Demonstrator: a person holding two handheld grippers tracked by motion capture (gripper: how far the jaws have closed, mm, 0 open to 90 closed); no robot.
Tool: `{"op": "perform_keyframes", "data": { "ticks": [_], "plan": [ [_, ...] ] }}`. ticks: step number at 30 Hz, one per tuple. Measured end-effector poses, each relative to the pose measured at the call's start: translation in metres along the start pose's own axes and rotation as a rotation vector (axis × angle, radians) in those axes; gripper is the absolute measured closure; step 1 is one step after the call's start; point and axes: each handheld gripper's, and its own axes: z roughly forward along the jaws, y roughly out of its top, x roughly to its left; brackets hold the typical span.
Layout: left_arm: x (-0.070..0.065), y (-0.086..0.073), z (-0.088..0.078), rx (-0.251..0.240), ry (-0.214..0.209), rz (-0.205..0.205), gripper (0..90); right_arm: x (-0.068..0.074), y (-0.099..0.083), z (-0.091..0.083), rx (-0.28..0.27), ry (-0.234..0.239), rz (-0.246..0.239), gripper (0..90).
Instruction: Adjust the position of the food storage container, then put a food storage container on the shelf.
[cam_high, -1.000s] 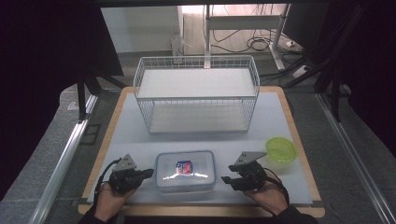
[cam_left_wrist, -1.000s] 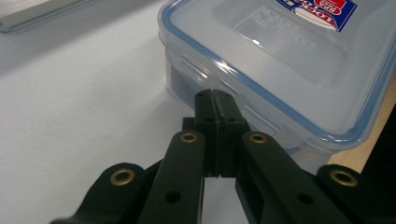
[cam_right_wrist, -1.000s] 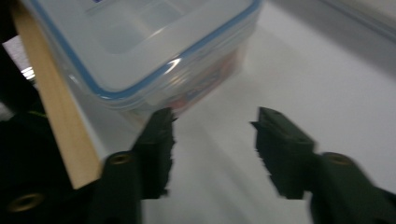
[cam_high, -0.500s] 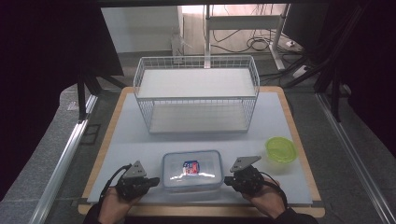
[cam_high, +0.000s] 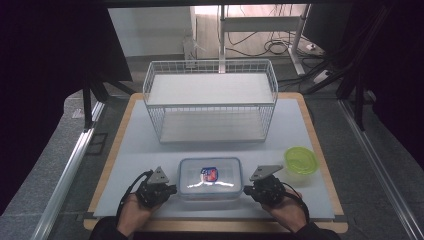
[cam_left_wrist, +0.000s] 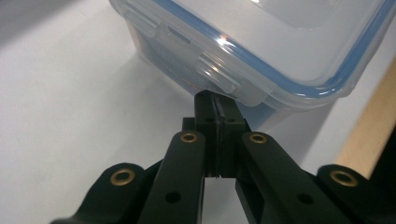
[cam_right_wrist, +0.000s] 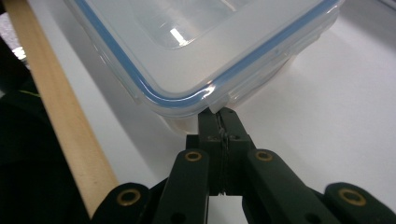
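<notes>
Clear lidded container with a blue seal sits flat on the white mat of the desk, lower centre of the high view, just in front of the wire basket rack; a red-and-blue item shows through the lid. Left gripper is at the container's left end, right gripper at its right end, one hand behind each. In the left gripper view the jaws are fully closed, pad against pad with nothing between them, tips tucked under the side latch flap at mid-frame. Right gripper view: its jaws have just been closing and now meet as well, empty, tips under the lid rim at the container's corner. Judgement: the work is at its start. Both grippers are placed under the container's ends, as if to lift it or to pry at the latches, but the container rests on the mat, lid on, and the rack shelves are bare. Green-lidded round tub, right of centre, is untouched. Lifting and placing are left to do.
</notes>
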Motion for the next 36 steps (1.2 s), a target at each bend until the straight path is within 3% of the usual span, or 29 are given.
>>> {"op": "perform_keyframes", "data": {
  "ticks": [5, 9, 12, 15, 16, 17, 18, 23, 27, 30, 36],
  "plan": [
    [0.003, 0.010, 0.009, -0.001, -0.006, 0.014, 89.8, -0.010, -0.002, -0.001, 0.000, -0.029, 0.015, 89.7],
    [0.005, 0.008, 0.003, -0.014, -0.025, 0.010, 86.5, -0.012, -0.005, -0.003, 0.005, -0.034, 0.009, 83.7],
    [0.008, 0.004, -0.006, -0.028, 0.006, 0.017, 77.4, -0.014, -0.007, -0.006, 0.019, -0.078, -0.009, 75.6],
    [0.009, 0.000, -0.012, -0.036, 0.030, 0.017, 63.0, -0.019, -0.008, -0.012, -0.011, -0.085, -0.002, 62.5],
    [0.009, -0.002, -0.015, -0.041, 0.044, 0.024, 63.0, -0.019, -0.008, -0.012, -0.011, -0.085, -0.002, 62.5],
    [0.008, -0.004, -0.020, -0.047, 0.060, 0.031, 52.7, -0.021, -0.009, -0.016, -0.035, -0.107, 0.004, 50.4],
    [0.008, -0.005, -0.022, -0.044, 0.059, 0.034, 48.6, -0.022, -0.010, -0.017, -0.045, -0.107, 0.010, 44.4],
    [0.007, -0.011, -0.026, -0.052, 0.050, 0.049, 33.1, -0.026, -0.015, -0.021, -0.084, -0.133, 0.021, 22.1],
    [0.008, -0.016, -0.025, -0.050, 0.036, 0.042, 24.2, -0.027, -0.017, -0.022, -0.101, -0.147, 0.031, 14.2],
    [0.011, -0.015, -0.025, -0.074, 0.010, 0.011, 18.8, -0.027, -0.017, -0.022, -0.102, -0.149, 0.039, 11.0],
    [0.011, -0.014, -0.024, -0.110, 0.028, 0.017, 6.4, -0.026, -0.016, -0.020, -0.088, -0.123, 0.028, 5.3]
  ]
}}
